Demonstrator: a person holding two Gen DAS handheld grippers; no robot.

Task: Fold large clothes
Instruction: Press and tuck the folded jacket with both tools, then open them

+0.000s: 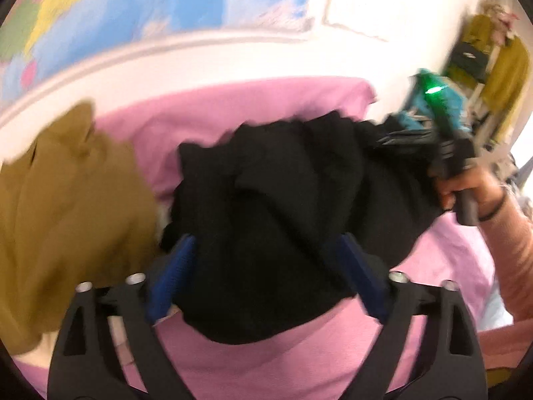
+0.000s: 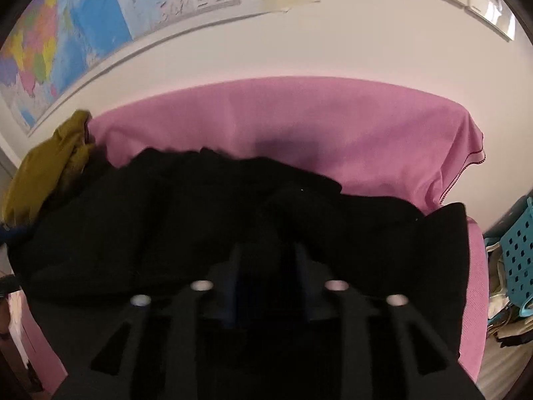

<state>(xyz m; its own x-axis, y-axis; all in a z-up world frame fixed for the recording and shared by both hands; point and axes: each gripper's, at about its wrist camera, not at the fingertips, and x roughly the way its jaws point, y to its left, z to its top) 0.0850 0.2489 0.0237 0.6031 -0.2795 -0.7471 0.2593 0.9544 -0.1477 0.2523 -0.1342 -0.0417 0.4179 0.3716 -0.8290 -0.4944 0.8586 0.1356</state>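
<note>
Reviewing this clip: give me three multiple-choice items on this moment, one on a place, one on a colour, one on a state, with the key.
1. Where does the mustard garment lie relative to the black garment?
A. left of it
B. on top of it
C. right of it

2. What colour is the cover under the clothes?
A. white
B. pink
C. green

3. How does the left gripper stand?
A. shut tight
B. out of view
C. open wide

Key: A, it sits at the left in both views; B, pink cloth surrounds the pile; C, its blue fingers stand far apart.

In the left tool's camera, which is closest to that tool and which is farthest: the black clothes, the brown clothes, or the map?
1. Black clothes, between the left tool's fingers.
2. Brown clothes, off to the left.
3. Map, up on the wall behind.
</note>
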